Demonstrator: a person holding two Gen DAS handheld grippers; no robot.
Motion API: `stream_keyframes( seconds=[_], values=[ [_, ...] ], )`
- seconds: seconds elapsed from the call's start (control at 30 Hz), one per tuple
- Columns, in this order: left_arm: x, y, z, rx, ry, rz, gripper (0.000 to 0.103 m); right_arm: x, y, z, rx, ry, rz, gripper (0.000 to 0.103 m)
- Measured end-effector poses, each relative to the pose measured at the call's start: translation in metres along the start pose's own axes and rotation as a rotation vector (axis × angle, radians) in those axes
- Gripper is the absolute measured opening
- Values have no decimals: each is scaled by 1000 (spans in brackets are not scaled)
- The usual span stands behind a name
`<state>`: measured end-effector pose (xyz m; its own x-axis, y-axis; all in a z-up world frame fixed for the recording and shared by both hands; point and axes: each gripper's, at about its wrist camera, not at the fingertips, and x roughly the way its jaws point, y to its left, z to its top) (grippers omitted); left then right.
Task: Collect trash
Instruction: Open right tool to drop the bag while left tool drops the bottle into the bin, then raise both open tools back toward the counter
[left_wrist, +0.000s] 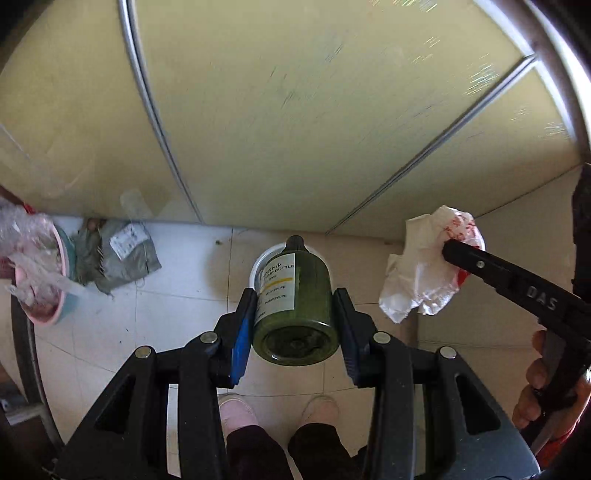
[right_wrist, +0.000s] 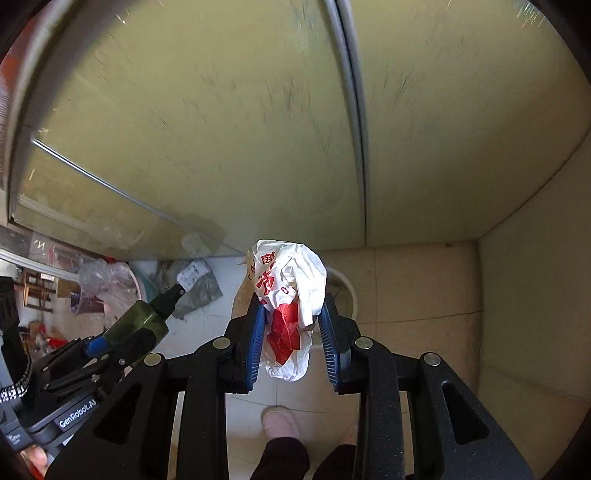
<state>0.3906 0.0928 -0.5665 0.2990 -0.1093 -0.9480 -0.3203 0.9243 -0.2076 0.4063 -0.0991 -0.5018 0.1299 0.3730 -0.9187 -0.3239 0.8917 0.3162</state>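
Observation:
My left gripper (left_wrist: 295, 295) is shut on a dark green pump bottle (left_wrist: 295, 306) with a white label, held above the floor over a white round bin (left_wrist: 264, 258). The bottle also shows in the right wrist view (right_wrist: 142, 317). My right gripper (right_wrist: 291, 310) is shut on a crumpled white and red plastic bag (right_wrist: 288, 295), held above the white bin (right_wrist: 345, 288). The bag shows at the right of the left wrist view (left_wrist: 424, 266).
A grey mailer bag (left_wrist: 122, 254) lies on the tiled floor by the glass door. A pink and blue basin (left_wrist: 40, 280) holds clear plastic wrap at the left. Yellow-green glass panels (left_wrist: 295, 110) stand ahead. My feet (left_wrist: 236, 413) are below.

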Motion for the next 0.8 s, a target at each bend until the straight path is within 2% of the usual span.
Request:
stream_keyframes(
  seconds=[0.07, 0.17, 0.3, 0.47, 0.6, 0.8],
  values=[
    [19, 8, -2, -16, 10, -3, 41, 26, -1, 0, -6, 23, -2, 28],
    [44, 15, -3, -16, 20, 1, 41, 59, 0, 1, -19, 70, 0, 36],
    [69, 16, -2, -21, 39, -5, 41, 84, -3, 1, -1, 132, 17, 41],
    [84, 10, 3, -15, 58, -24, 41, 78, -10, -1, -18, 148, -2, 50],
    [90, -2, 7, 5, 76, -46, 41, 67, -21, 1, -28, 153, 1, 50],
    [84, -21, 9, 94, 88, -11, 43, 52, -17, 2, -23, 126, -5, 50]
  ],
)
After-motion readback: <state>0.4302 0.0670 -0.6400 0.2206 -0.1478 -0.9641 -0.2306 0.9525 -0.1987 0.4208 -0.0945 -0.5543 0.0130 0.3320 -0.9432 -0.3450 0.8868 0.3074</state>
